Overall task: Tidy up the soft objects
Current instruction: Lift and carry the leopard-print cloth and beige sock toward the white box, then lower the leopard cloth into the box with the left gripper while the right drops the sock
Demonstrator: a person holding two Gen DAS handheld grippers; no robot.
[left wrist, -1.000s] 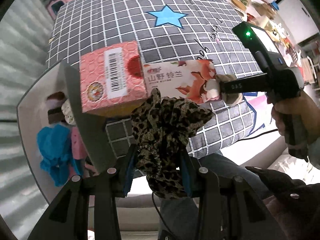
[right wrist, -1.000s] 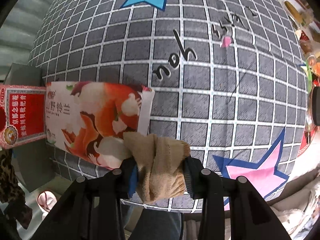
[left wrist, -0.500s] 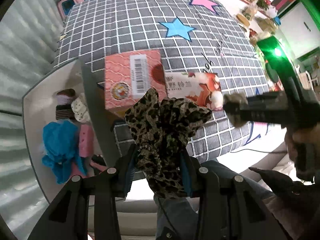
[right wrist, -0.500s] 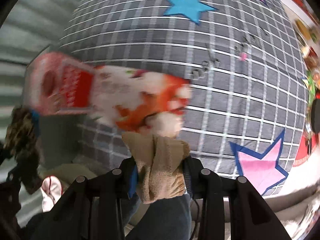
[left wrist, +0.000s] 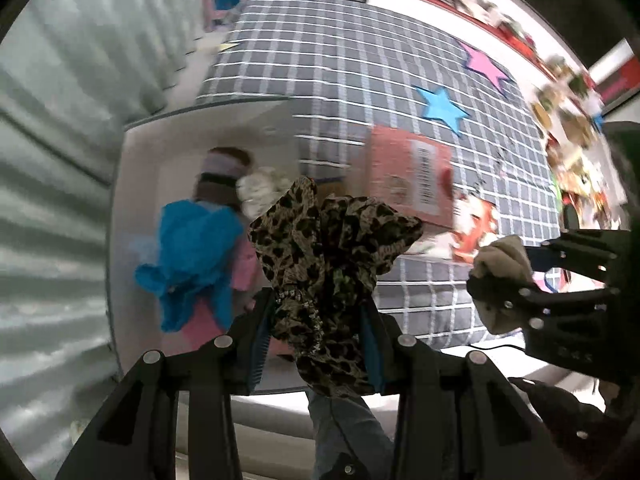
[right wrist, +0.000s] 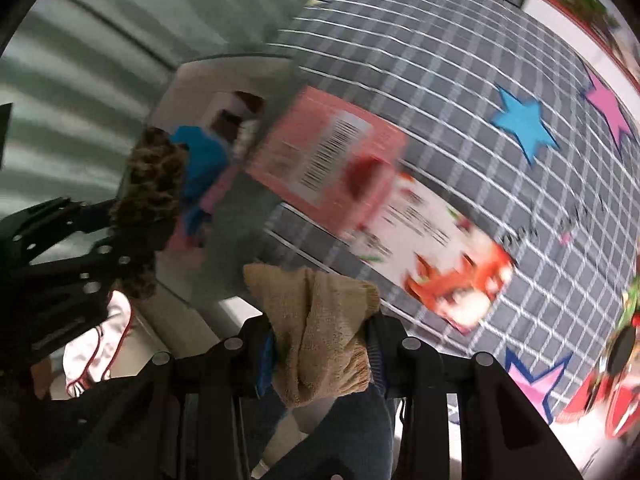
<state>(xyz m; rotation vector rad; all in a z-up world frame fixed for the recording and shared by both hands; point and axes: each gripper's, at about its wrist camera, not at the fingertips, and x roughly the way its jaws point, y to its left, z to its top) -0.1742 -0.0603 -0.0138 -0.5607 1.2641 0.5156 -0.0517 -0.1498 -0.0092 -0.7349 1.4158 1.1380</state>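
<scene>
My left gripper [left wrist: 316,332] is shut on a leopard-print cloth [left wrist: 328,252], which bunches up above its fingers. My right gripper [right wrist: 320,344] is shut on a folded tan sock [right wrist: 320,328]. Each gripper shows in the other's view: the right one with the sock [left wrist: 504,256] at the right edge, the left one with the leopard cloth [right wrist: 148,196] at the left. Both hang over the near edge of a grey checked bed [left wrist: 360,80]. Beside the bed stands a white bin [left wrist: 136,168] holding a blue cloth [left wrist: 192,252], pink pieces and a striped sock [left wrist: 222,168].
On the bed lie a pink box with a barcode [right wrist: 332,152] and a white and orange tissue pack [right wrist: 444,256]. Blue [right wrist: 524,124] and pink stars mark the cover. A ribbed grey wall [left wrist: 52,160] stands at the left. A person's jeans show below the grippers.
Both grippers have swung left and risen, each still shut on its piece. The white bin with the blue cloth has come toward the centre of both views. The bed now looks blurred.
</scene>
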